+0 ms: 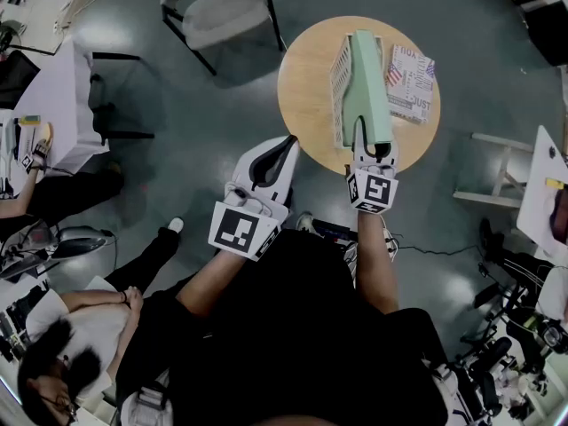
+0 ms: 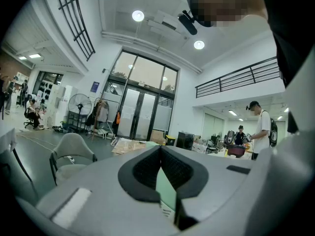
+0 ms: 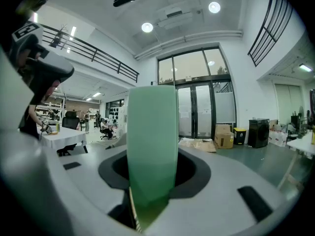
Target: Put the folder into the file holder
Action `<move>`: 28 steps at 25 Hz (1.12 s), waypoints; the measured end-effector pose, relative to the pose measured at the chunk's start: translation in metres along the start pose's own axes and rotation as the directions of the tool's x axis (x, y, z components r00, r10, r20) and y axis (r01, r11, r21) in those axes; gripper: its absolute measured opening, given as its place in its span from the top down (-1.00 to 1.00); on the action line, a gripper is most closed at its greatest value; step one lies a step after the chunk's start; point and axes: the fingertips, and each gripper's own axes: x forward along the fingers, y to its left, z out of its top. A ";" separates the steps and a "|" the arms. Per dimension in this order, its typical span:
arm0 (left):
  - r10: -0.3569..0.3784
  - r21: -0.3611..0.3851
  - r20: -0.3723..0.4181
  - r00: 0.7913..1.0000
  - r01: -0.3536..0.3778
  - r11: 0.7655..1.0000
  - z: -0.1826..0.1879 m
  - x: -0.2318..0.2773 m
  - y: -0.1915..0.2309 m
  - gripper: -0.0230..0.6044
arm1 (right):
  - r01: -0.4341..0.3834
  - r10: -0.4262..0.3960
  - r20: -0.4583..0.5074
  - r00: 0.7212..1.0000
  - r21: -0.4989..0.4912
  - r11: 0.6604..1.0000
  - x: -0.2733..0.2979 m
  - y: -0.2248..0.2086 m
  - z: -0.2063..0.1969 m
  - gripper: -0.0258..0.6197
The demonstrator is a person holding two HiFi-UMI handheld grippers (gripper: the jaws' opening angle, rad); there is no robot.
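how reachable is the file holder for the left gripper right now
Probably yes: the left gripper hangs at the table edge, with only bare tabletop between it and the file holder.

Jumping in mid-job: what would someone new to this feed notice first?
The green folder stands out, clamped in the right gripper at the white mesh file holder on the round wooden table. A flag-printed booklet lies on the table's right side in the head view. The left gripper hangs empty, jaws together, at the table's near-left edge.
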 end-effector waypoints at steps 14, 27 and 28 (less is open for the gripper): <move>-0.003 0.003 0.012 1.000 0.003 1.000 0.002 -0.007 -0.014 0.91 | -0.008 0.008 -0.051 0.999 -0.002 1.000 0.000 -0.001 -0.025 0.46; -0.007 0.009 0.038 0.999 0.006 1.000 0.004 -0.031 -0.037 0.91 | -0.015 0.015 -0.084 0.996 0.007 1.000 -0.004 0.003 -0.028 0.34; -0.008 0.009 0.039 0.999 0.007 1.000 0.005 -0.034 -0.040 0.91 | -0.017 0.018 -0.092 0.996 0.014 1.000 -0.004 0.003 -0.028 0.33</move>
